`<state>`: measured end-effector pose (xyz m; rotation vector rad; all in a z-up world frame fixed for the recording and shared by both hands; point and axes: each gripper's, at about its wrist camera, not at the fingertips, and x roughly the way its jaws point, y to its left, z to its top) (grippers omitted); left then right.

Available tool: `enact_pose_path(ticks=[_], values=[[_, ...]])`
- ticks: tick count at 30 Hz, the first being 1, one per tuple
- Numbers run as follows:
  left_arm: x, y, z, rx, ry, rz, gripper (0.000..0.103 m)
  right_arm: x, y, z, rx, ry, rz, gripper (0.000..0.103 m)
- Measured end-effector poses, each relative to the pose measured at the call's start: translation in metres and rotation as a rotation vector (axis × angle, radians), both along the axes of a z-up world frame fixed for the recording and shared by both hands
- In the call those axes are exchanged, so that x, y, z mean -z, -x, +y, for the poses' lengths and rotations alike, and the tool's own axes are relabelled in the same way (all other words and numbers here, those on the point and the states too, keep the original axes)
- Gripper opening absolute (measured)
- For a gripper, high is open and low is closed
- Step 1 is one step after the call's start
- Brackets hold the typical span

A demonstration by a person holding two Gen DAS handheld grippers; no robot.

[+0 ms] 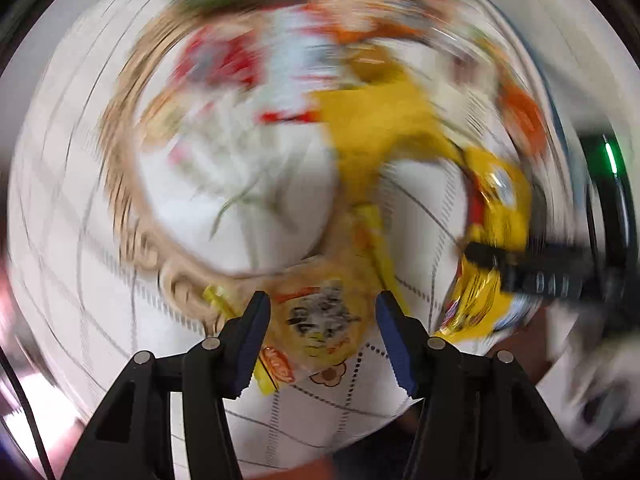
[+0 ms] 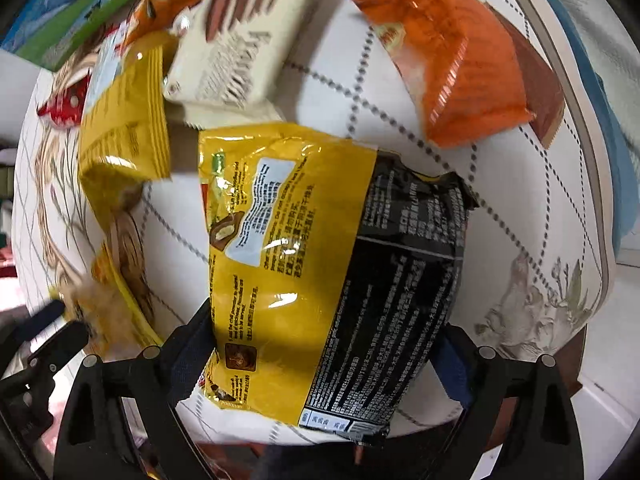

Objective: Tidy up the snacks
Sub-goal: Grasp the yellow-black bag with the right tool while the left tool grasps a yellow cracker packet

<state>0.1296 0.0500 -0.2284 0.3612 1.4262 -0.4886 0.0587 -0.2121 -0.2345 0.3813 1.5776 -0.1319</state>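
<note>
The left wrist view is badly blurred by motion. My left gripper (image 1: 322, 340) stands open over a small orange-yellow snack packet (image 1: 320, 324) that lies between its fingers on the white tablecloth (image 1: 100, 280). My right gripper (image 2: 320, 364) is shut on a large yellow and black snack bag (image 2: 332, 264), its fingers on both sides of the bag. That bag and gripper also show at the right of the left wrist view (image 1: 492, 280). A yellow pouch (image 2: 124, 128), a cream biscuit pack (image 2: 236, 52) and an orange bag (image 2: 448, 56) lie further back.
A green and blue box (image 2: 80, 4) stands at the back left. A red and white packet (image 2: 64, 108) lies at the left. The table's rim (image 2: 592, 184) curves along the right. The other gripper's black frame (image 2: 44, 344) shows at the lower left.
</note>
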Motion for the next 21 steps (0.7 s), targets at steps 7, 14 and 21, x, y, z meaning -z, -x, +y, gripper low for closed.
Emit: enact_pose_path(ticks=[7,14,21], values=[[0.034,0.03,-0.043,0.463,-0.284,-0.083,0.053,0.003,0.011,-0.008,-0.036,-0.018,0.015,0.096],[0.055,0.01,-0.048,0.42,-0.275,-0.048,0.054,0.011,0.002,0.021,-0.078,0.009,0.024,0.096],[0.036,-0.086,0.046,-0.141,-0.101,0.058,0.055,0.013,-0.004,0.046,-0.111,0.006,0.014,0.096]])
